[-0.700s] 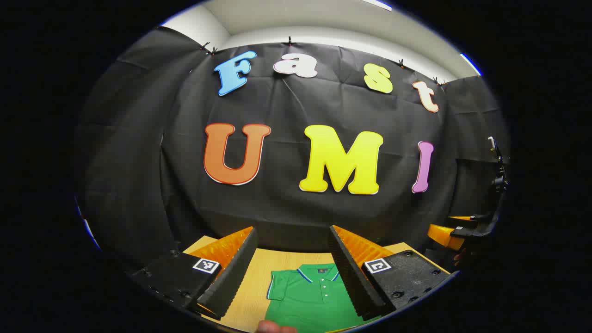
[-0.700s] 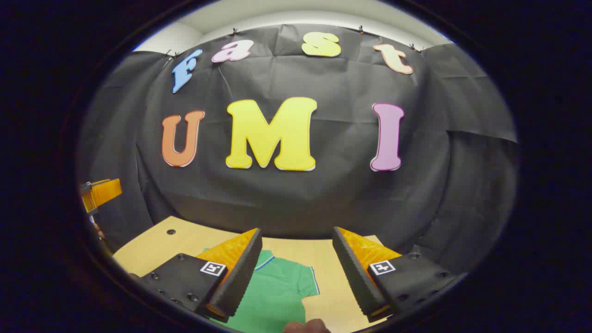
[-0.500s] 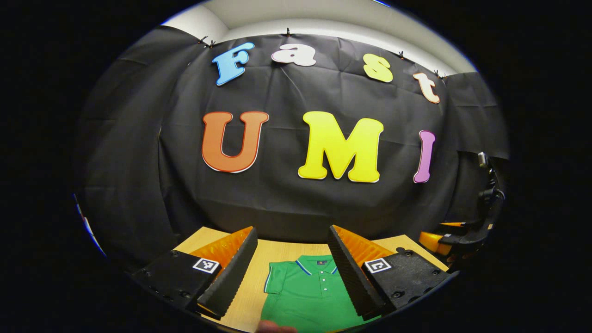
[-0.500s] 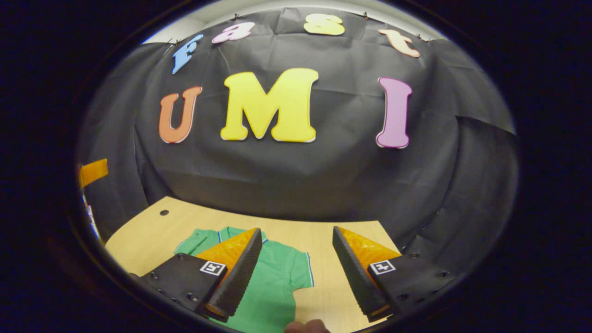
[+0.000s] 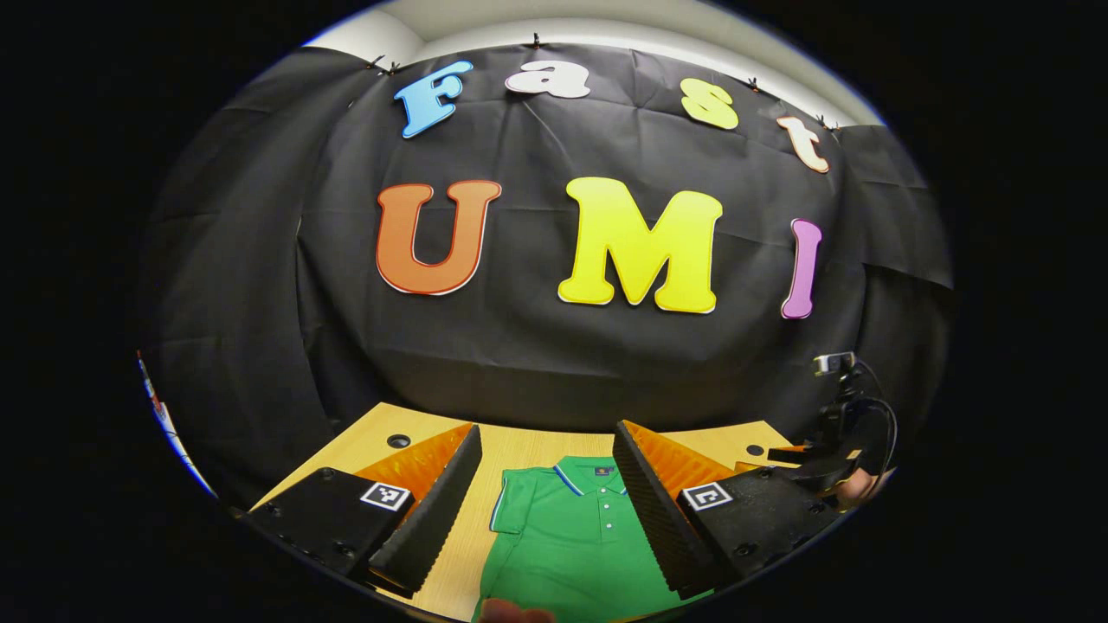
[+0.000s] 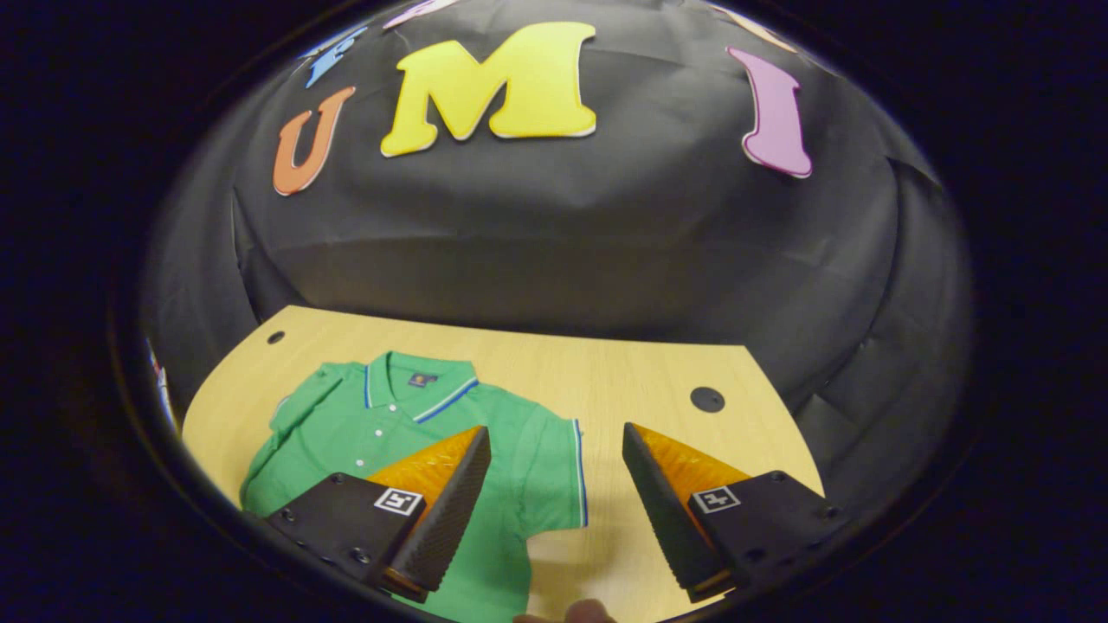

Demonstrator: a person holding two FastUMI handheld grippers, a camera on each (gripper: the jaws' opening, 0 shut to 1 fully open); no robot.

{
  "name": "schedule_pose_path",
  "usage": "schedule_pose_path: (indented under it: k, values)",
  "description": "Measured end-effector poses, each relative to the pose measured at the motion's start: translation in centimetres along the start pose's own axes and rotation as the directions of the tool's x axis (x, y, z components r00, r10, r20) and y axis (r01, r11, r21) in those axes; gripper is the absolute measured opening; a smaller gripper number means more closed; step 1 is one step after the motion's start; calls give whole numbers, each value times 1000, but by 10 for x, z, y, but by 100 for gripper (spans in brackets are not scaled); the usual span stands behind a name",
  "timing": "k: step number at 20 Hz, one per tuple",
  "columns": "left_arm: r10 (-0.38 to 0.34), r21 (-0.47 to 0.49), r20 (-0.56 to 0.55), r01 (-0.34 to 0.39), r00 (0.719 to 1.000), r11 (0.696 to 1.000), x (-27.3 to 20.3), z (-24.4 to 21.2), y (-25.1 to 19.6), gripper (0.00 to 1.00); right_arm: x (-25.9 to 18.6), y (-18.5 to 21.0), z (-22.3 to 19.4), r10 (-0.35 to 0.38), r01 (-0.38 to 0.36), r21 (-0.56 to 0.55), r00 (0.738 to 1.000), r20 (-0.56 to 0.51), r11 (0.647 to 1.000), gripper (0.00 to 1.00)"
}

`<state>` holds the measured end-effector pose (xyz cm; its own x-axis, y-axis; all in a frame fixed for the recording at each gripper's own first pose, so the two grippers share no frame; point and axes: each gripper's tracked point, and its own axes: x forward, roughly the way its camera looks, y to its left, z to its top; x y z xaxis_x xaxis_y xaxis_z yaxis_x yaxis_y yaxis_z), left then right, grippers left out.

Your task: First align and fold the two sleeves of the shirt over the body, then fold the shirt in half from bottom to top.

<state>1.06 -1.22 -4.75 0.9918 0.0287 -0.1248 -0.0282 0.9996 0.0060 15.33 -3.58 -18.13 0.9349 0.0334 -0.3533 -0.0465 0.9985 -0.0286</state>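
In the right gripper view, the right tongs (image 6: 554, 493) stand wide open at the bottom of the frame and hold nothing. Just behind them lies the green polo shirt (image 6: 381, 428), flat on the wooden bench (image 6: 623, 363), in the lower left of the frame, with its striped sleeve (image 6: 554, 472) between the two fingers. Half a second ago only a part of the shirt was seen here; now the collar and both shoulders are in sight, so this camera has tilted down toward the bench.

In the left gripper view, the left tongs (image 5: 545, 497) are open and empty too, and the polo shirt (image 5: 571, 545) lies between the fingers at the bottom centre. This view has dipped only a little.

I judge that both sleeves are not yet folded, and the right tongs are nearing the sleeve for the first fold.
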Motion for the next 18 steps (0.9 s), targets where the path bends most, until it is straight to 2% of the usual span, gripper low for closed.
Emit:
schedule_pose_path:
  k: [1,4,9,10,11,13,15,17,18]
  values:
    - [2,1,-8,-2,1000,1000,0,-4,0,98,10,0,-6,1,-1,8,1000,-22,1000,94]
    - [14,0,-30,-14,999,1000,2,-10,3,98,40,-1,-25,-1,5,43,997,-82,999,97]
    - [34,-4,-46,-34,998,999,2,-19,9,98,76,1,-41,-15,19,32,991,-134,999,97]
    - [37,-7,-51,-37,998,999,3,-20,11,98,78,1,-43,-18,23,32,990,-143,999,94]
    - [41,-9,-55,-42,998,999,2,-22,13,98,83,0,-45,-18,24,38,989,-148,999,96]
    - [48,-14,-61,-49,997,999,1,-25,15,98,91,-1,-47,-16,25,53,986,-167,998,88]
    - [53,-10,-69,-53,996,999,0,-29,17,98,95,0,-51,-16,26,56,984,-177,998,90]
    - [56,-5,-78,-57,995,998,-3,-31,18,98,103,-3,-56,-23,33,48,981,-190,998,84]
    - [58,-5,-77,-59,995,998,-4,-31,18,98,106,-4,-60,-25,36,50,980,-200,998,84]
